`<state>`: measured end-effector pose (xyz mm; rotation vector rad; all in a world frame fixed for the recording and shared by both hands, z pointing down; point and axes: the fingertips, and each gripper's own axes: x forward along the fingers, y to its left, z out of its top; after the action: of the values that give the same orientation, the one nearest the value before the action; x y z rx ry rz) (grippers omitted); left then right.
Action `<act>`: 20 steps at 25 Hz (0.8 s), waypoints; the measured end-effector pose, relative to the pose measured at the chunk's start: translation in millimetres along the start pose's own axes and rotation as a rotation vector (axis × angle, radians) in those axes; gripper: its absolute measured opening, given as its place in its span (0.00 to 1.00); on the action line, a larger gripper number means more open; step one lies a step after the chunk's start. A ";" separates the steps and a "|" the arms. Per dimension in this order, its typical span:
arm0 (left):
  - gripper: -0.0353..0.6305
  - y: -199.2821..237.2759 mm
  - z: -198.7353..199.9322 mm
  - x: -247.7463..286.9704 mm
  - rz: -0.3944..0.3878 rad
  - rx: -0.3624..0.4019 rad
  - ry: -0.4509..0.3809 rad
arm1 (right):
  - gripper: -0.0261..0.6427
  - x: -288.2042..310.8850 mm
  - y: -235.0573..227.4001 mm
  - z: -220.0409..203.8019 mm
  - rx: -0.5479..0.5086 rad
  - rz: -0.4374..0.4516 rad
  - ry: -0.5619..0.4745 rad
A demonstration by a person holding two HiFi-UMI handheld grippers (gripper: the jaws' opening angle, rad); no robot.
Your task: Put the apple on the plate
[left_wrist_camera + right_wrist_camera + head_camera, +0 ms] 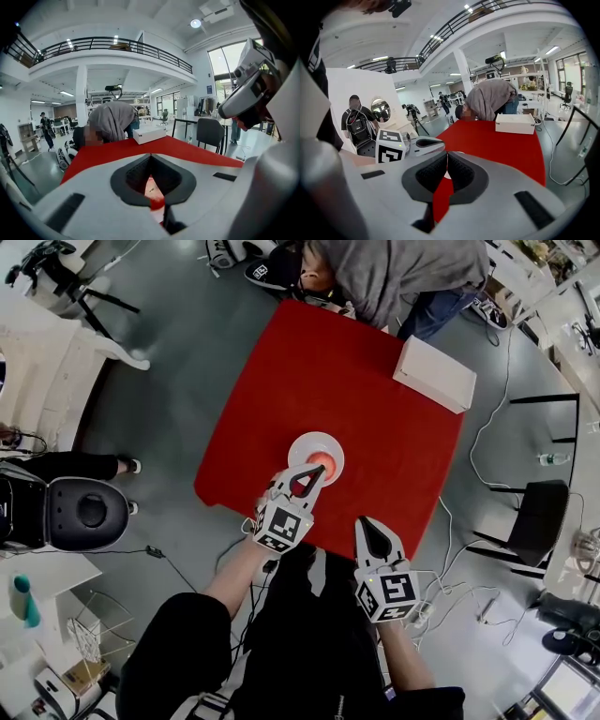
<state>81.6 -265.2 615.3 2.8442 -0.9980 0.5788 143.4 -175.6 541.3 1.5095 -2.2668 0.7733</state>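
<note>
Apple [322, 462] lies on the white plate [298, 442], just at the tips of the left gripper [316, 471]. That gripper's jaws are pressed together at the tips with nothing pinched. In the left gripper view the apple's pale red skin shows through the gap behind the tips. The right gripper [364, 521] is to the right of the left jaws and nearer the person, over the near edge of the red worktop [375, 427]. Its jaws are also pressed together and empty, with only red worktop showing between them. Beyond both jaws, a white box [433, 374] rests near the far right edge. A person [394, 273] bends over the far side.
</note>
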 end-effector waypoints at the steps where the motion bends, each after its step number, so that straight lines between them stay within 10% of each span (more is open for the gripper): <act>1: 0.06 -1.8 4.7 -2.9 0.000 -0.003 -0.005 | 0.06 -0.4 -0.2 -0.2 0.000 0.001 -0.001; 20: 0.06 -10.7 83.0 -85.0 0.072 -0.040 -0.078 | 0.06 6.6 25.5 16.8 -0.055 0.049 -0.057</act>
<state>54.1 -222.5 507.4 2.8252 -1.1150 0.4517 118.1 -182.8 524.6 1.4742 -2.3548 0.6842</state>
